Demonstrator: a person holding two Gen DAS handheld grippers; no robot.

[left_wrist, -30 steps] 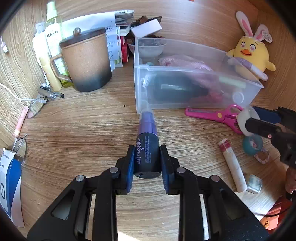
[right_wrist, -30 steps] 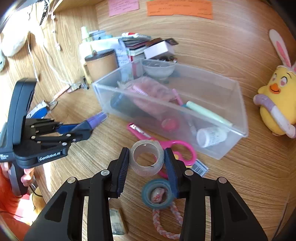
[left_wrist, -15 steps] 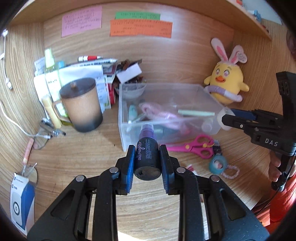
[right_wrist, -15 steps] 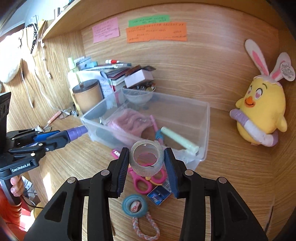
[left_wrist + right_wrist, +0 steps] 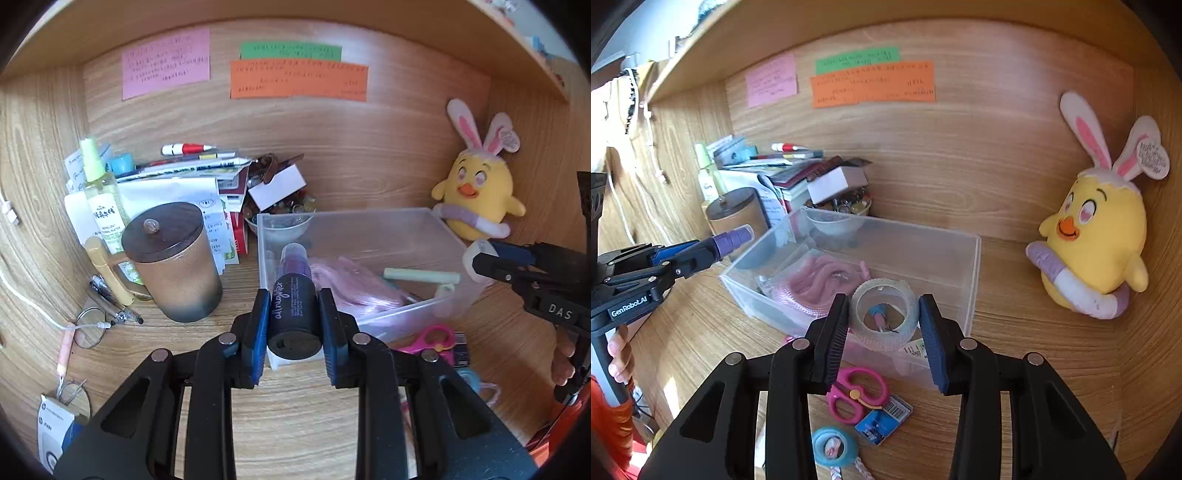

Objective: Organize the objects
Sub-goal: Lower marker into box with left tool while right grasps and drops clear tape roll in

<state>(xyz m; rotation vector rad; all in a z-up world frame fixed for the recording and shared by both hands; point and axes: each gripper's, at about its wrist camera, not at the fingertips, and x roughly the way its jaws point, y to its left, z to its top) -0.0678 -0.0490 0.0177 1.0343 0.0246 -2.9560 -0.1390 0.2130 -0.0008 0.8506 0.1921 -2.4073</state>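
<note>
Over at the left of the desk (image 5: 295, 424) a brown lidded mug (image 5: 173, 262) stands in front of a heap of papers, with a pale green spray bottle (image 5: 101, 201) behind it and a pair of glasses (image 5: 88, 326) lying nearer the edge. Just right of the mug, the left gripper (image 5: 294, 319) is clamped on a dark setting-spray bottle (image 5: 293, 302) with a purple cap, its blue pads pressed to both sides; the bottle points forward and hangs in the air over the near left corner of the clear plastic bin (image 5: 973, 280). Inside the bin lie a pink coiled bundle (image 5: 816, 280), a pale green stick (image 5: 421, 275) and a small clear bowl (image 5: 831, 223) at the back. In front of the bin, pink scissors (image 5: 855, 393), a blue barcoded packet (image 5: 884, 419) and a blue tape roll (image 5: 834, 446) rest on the wood. The right gripper (image 5: 882, 334) grips a roll of translucent tape (image 5: 884, 314) edge-on between its pads, held up over the bin's near right corner. Far right, a yellow plush chick (image 5: 1097, 240) with rabbit ears leans against the back panel.
</note>
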